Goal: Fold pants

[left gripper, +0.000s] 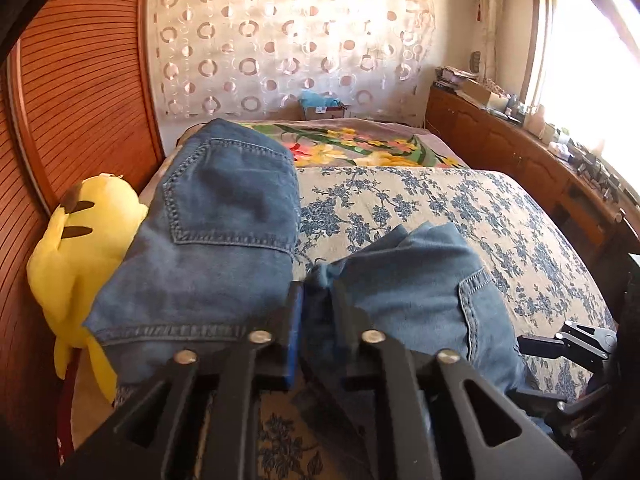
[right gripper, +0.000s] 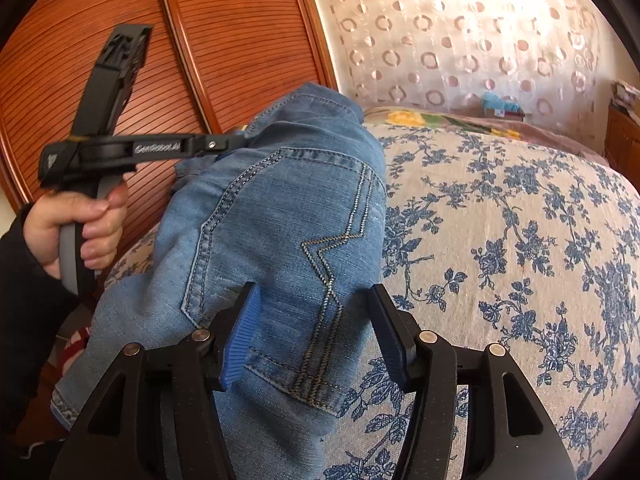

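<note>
On the bed's blue-floral coverlet (right gripper: 500, 240), folded blue jeans (right gripper: 280, 216) are lying near the wooden slatted wall (right gripper: 100, 80). Left gripper (left gripper: 318, 280) is pinching a bunched denim fold. Right gripper (right gripper: 316, 300) is standing released, jaws straddling the back pocket without pressing. Yellow plush toy (left gripper: 80, 248) is sitting beside the jeans.

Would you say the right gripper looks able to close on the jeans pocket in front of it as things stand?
Probably yes. The right gripper stands open, and the jeans pocket already lies between its fingers with nothing over it; the left gripper grips the denim farther back, clear of that spot.
</note>
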The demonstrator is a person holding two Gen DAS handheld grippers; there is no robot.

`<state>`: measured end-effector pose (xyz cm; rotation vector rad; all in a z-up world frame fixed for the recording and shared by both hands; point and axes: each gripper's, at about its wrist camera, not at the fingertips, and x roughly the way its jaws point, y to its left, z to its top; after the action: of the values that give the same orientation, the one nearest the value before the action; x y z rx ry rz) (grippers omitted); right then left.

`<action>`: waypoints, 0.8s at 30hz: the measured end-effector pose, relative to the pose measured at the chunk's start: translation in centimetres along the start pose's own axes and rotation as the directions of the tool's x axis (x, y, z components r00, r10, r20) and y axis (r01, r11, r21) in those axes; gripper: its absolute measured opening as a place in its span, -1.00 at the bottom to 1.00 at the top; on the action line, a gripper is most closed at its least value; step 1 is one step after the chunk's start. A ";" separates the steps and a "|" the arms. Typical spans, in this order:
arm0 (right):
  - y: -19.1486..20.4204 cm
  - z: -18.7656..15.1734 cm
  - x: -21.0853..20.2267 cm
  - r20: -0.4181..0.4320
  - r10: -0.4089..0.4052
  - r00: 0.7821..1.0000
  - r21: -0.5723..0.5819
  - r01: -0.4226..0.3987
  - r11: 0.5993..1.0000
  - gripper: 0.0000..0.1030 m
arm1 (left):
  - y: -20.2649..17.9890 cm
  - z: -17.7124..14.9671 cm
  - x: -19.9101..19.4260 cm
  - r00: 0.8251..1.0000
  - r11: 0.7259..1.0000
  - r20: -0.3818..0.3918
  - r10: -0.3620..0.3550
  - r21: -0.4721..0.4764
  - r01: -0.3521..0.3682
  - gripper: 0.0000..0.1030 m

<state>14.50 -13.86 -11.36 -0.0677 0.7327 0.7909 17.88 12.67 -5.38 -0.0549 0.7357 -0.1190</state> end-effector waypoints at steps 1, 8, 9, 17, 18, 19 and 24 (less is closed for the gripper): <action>-0.1 0.0 0.0 -0.002 0.000 1.000 0.003 0.000 1.000 0.12 | 0.1 -0.2 -0.4 1.000 1.000 0.005 0.008 -0.007 -0.008 -0.37; -0.1 0.1 0.4 -0.013 -0.009 1.000 0.005 0.009 1.000 0.16 | -0.6 -2.5 -2.7 0.995 0.995 0.036 -0.092 -0.025 0.092 0.25; -0.1 0.1 0.4 -0.014 -0.010 1.000 0.004 0.010 1.000 0.16 | -0.8 -2.9 -2.8 0.994 0.994 0.036 -0.103 -0.031 0.104 0.25; -0.2 0.1 0.7 -0.029 -0.015 0.999 0.006 0.015 1.000 0.19 | -1.4 -5.8 -0.5 0.992 0.992 -0.057 -0.115 -0.057 0.112 0.27; -0.2 0.1 0.7 -0.031 -0.015 0.999 0.007 0.015 1.000 0.20 | -1.4 -5.9 -0.5 0.991 0.991 -0.058 -0.118 -0.063 0.114 0.27; -0.2 0.1 0.8 -0.032 -0.016 0.999 0.006 0.016 1.000 0.20 | -1.4 -6.0 -0.4 0.991 0.992 -0.062 -0.116 -0.066 0.112 0.27; -0.3 0.0 0.9 -0.038 -0.018 0.999 0.005 0.018 1.000 0.21 | -1.6 -6.7 0.2 0.993 0.995 -0.078 -0.087 -0.057 0.082 0.43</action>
<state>15.08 -13.51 -11.97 -0.0839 0.7690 0.7721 13.36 11.02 -10.37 -0.1335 0.8178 -0.1830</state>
